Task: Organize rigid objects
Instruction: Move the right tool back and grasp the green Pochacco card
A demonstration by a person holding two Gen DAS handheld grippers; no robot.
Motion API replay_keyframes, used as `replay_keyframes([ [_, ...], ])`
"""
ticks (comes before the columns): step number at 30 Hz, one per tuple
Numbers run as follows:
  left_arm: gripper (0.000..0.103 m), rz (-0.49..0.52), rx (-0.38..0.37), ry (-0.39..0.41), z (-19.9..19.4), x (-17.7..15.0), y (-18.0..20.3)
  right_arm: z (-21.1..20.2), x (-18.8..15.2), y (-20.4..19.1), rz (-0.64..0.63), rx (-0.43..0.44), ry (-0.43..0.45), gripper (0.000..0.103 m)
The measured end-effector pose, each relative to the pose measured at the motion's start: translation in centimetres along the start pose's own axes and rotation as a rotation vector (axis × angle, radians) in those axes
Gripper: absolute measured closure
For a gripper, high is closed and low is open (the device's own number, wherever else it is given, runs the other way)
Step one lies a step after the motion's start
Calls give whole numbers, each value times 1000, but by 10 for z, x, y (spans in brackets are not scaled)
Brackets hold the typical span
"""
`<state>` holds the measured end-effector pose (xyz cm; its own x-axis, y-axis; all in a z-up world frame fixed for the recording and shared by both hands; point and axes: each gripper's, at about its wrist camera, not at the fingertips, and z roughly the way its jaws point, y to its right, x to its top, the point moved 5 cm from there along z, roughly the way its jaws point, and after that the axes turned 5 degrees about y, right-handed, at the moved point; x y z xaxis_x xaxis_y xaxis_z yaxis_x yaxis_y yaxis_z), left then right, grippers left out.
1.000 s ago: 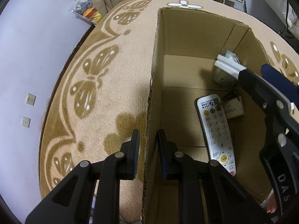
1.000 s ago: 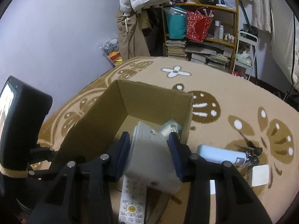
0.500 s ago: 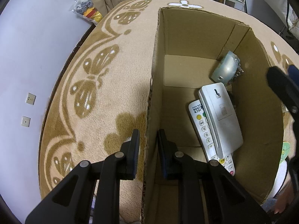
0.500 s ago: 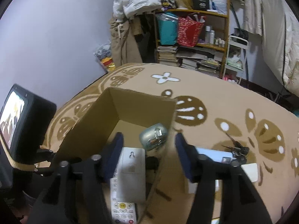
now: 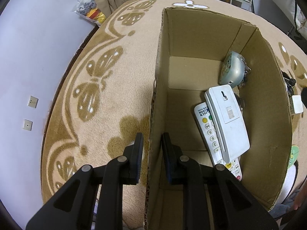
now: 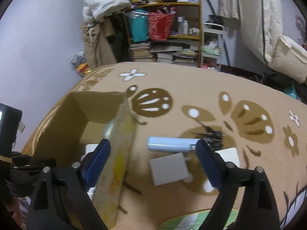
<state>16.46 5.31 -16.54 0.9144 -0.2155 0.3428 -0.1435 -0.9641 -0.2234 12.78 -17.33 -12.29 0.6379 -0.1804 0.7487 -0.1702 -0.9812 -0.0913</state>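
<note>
In the left wrist view, the left gripper [image 5: 152, 145] is clenched on the near left wall of the cardboard box [image 5: 268, 88], likely steadying it; the white handset [image 5: 227, 122] lies on the remote [image 5: 209, 134] inside, right of centre. In the right wrist view, the right gripper [image 6: 153, 159] is spread wide and empty above the carpet [image 6: 191, 88], over the blue case [image 6: 170, 144] and white block [image 6: 168, 168] just right of the box, probably next to go in.

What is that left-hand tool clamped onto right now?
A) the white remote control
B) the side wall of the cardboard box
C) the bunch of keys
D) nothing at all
B: the left gripper has one finger outside and one inside the cardboard box, pinching its wall, while the remote control lies loose on the box floor.
</note>
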Motion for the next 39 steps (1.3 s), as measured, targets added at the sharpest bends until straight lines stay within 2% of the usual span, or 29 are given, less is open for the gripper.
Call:
replay_keyframes([
  [8, 83, -1, 3, 5, -1, 1, 0, -5, -25, 32, 79, -53, -36, 7],
  [18, 83, -6, -2, 3, -2, 0, 0, 2, -79, 74, 193, -128, -166, 7],
  [24, 83, -6, -2, 4, -2, 0, -1, 0, -98, 83, 232, -149, -220, 7],
  [35, 83, 0, 5, 4, -2, -1, -1, -2, -119, 93, 290, -282, -310, 7],
  [39, 83, -1, 5, 3, -2, -1, -1, 1, -125, 92, 293, -281, -338, 7],
])
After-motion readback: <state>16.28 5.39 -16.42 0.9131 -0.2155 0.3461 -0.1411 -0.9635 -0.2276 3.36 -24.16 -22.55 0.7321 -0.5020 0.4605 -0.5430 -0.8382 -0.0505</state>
